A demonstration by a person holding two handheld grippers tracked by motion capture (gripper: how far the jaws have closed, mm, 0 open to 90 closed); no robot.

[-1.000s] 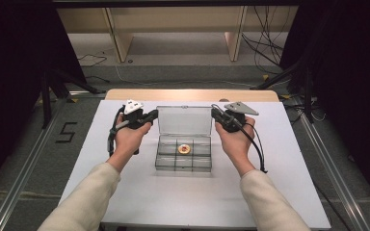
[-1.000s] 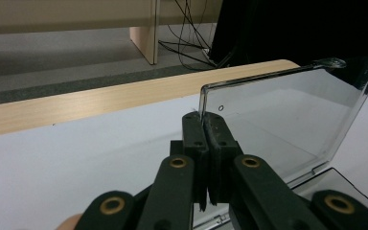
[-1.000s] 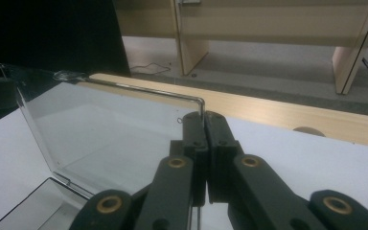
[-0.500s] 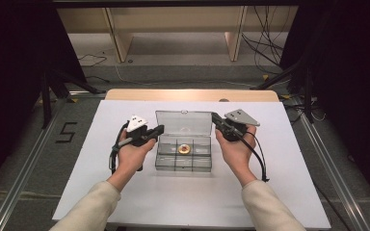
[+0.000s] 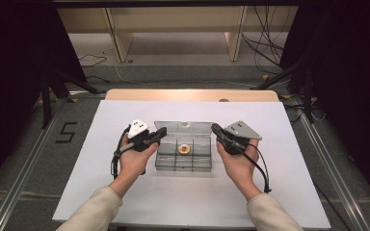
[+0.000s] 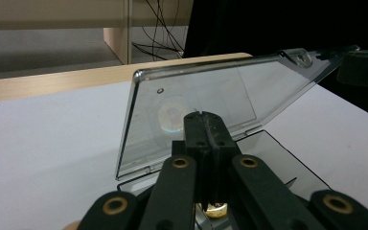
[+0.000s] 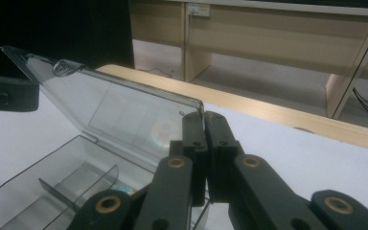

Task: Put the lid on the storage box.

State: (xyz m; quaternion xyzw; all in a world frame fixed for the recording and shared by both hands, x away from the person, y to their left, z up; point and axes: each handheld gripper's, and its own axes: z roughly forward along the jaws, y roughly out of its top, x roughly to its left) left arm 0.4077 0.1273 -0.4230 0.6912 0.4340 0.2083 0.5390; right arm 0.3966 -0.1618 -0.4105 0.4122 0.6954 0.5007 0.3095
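Gold disc [image 6: 214,209] mostly hidden behind left gripper [image 6: 204,125]; box [image 7: 43,191] cut off.

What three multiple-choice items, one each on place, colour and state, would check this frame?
1. Where does the round gold piece lie?
A. in a compartment of the clear box
B. on the white table top
C. on the floor

2. What colour is the table top?
A. red
B. white
C. green

3. How does the lid stand?
A. shut flat
B. taken off
C. raised open

Answers: 1 A, the high view shows it inside the dividers. 2 B, the surface is white throughout. 3 C, both gripper views show it tilted up behind the box.
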